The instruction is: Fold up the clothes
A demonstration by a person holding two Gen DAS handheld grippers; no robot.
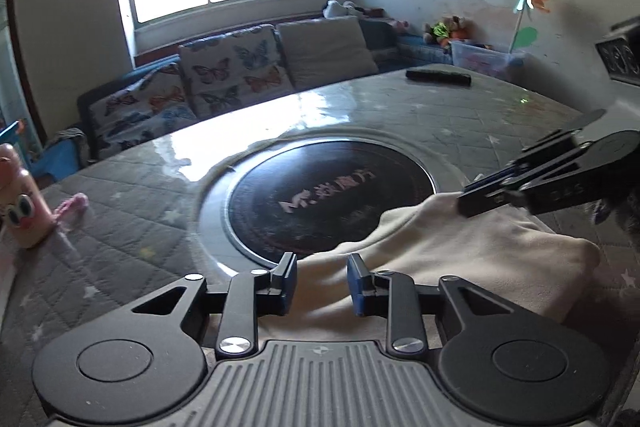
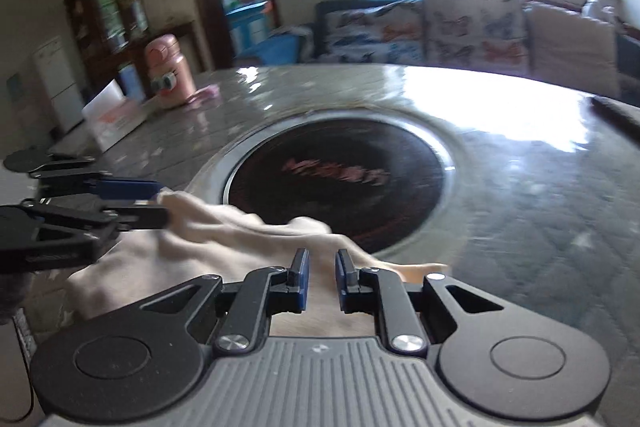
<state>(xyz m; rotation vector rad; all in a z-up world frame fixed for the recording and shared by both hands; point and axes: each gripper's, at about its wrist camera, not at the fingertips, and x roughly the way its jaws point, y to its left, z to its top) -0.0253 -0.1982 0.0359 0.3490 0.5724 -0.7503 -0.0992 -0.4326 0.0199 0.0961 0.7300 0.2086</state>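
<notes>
A cream garment (image 1: 460, 259) lies bunched on the near part of the table, its far edge overlapping the round black cooktop (image 1: 320, 199). In the left wrist view my left gripper (image 1: 322, 281) has its blue-padded fingers narrowed on that raised far edge. My right gripper (image 1: 466, 201) comes in from the right and pinches the same edge further along. In the right wrist view the cream garment (image 2: 248, 239) runs as a lifted ridge from my left gripper (image 2: 162, 201) across to my right gripper (image 2: 322, 281), whose fingers stand close with fabric between them.
The table (image 1: 460, 115) carries a grey quilted cover under glossy film. A pink cartoon bottle (image 2: 170, 73) and a white box (image 2: 112, 115) stand at its left side. A dark remote (image 1: 438, 77) lies at the far edge. A butterfly-cushioned sofa (image 1: 228, 71) stands beyond.
</notes>
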